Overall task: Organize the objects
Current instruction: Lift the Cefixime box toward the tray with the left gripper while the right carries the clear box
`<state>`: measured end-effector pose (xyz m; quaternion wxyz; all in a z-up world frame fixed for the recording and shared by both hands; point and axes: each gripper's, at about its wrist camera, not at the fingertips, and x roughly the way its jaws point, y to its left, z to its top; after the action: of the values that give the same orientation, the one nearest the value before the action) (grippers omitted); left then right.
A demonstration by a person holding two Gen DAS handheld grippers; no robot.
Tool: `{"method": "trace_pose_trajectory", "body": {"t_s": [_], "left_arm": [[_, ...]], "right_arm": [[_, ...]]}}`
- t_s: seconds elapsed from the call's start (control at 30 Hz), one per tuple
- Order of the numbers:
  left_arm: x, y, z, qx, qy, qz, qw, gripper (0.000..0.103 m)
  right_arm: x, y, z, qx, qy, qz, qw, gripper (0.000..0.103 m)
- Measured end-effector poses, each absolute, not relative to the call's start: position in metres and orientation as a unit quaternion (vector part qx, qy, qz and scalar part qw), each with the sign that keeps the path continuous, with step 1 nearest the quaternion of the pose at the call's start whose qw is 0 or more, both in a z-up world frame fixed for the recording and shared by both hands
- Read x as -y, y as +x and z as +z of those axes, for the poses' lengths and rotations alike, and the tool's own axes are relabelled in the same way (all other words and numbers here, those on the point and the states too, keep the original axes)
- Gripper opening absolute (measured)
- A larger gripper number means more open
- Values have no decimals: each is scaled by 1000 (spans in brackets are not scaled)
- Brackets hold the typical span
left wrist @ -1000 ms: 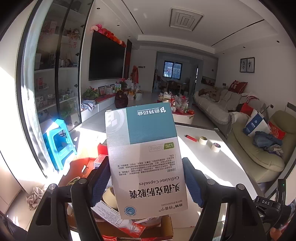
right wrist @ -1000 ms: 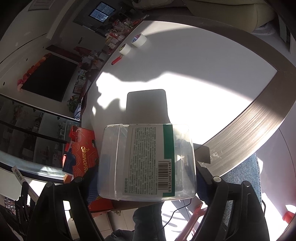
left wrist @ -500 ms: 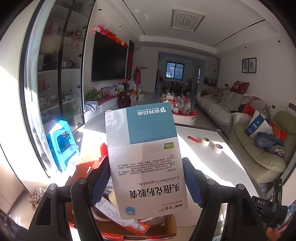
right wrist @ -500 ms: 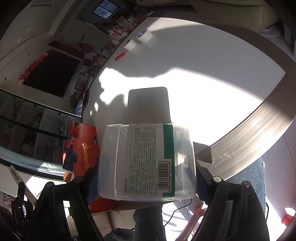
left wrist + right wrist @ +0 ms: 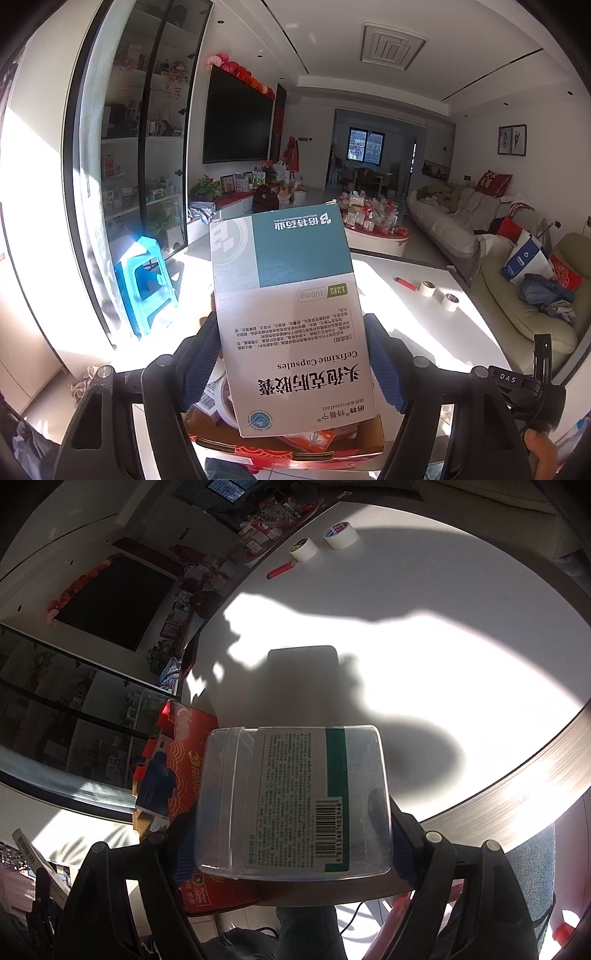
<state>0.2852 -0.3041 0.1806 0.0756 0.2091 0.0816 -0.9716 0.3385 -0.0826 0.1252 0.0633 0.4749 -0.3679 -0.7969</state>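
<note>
A white and teal medicine box point(image 5: 291, 317) marked Cefixime Capsules stands between the blue pads of my left gripper point(image 5: 293, 354), which is shut on it and holds it above an open red carton point(image 5: 295, 443) of packets. My right gripper point(image 5: 291, 834) is shut on a clear plastic tub point(image 5: 295, 801) with a white and green label and a barcode. The tub hangs over the near edge of the white table point(image 5: 424, 609), beside the red carton point(image 5: 188, 753). The fingertips of both grippers are hidden behind what they hold.
Two tape rolls point(image 5: 321, 542) and a red lighter point(image 5: 280, 570) lie at the table's far end. A blue plastic stool point(image 5: 142, 284) stands on the floor at the left. A sofa point(image 5: 461, 218) and an armchair point(image 5: 535, 306) line the right side. A person's jeans-clad leg point(image 5: 532, 878) shows below the table.
Both grippers have risen and drawn back a little with their loads. In the left view the carton has slid lower; in the right view more of the table and carton shows.
</note>
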Motion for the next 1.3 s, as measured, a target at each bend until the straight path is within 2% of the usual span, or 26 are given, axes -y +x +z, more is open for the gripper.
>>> {"method": "trace_pose_trajectory", "body": {"t_s": [1.3], "left_arm": [[302, 281, 168, -90, 229, -966, 78, 79]], "right_arm": [[86, 337, 114, 369, 487, -789, 60, 82]]}}
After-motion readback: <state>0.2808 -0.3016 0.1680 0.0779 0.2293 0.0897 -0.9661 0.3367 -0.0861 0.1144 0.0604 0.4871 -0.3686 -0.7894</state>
